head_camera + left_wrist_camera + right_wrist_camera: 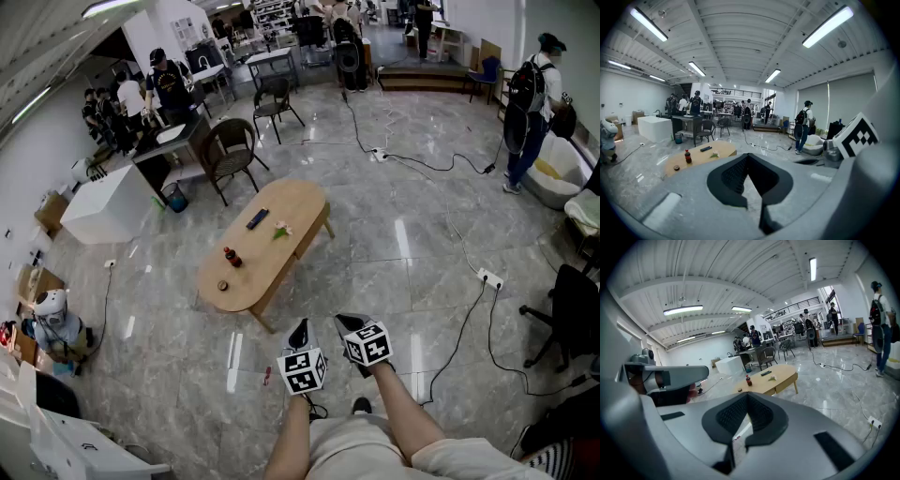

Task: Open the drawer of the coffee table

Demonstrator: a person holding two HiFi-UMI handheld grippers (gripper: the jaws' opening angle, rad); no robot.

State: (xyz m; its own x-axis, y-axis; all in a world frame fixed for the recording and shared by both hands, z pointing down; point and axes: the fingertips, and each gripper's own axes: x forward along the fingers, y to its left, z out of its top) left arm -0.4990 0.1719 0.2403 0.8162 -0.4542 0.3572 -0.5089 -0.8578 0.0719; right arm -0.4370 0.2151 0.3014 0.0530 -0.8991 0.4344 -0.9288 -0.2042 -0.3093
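While both grippers hang low in front of the person, well apart from the coffee table (267, 246), glossy floor tiles (375, 272) lie between them and it. At far left a white cabinet (101, 204) stands on the floor with a blue bin (175, 198) near it. A brown wicker chair (230, 150) stands beyond the table's far end.

The oval wooden table sits at centre, set at an angle. On its top, all apart from each other, are 4 things: a small dark disc (223, 285), a dark bottle (232, 256) with a red cap, a black remote (257, 218) and a small white-and-green sprig (282, 230). In the right gripper view a drawer front (785, 382) shows in the table's side, flush with it.

Right of the table, cables (412, 161) trail across the floor and 1 runs to a white power strip (489, 278). A person with a backpack (530, 98) stands at far right, and a black office chair (570, 314) sits nearer.

A small red object (267, 375) lies on the floor just left of the left gripper (300, 328), whose jaws are clenched on nothing. The right gripper (349, 323), just beside it, is likewise clenched and empty.
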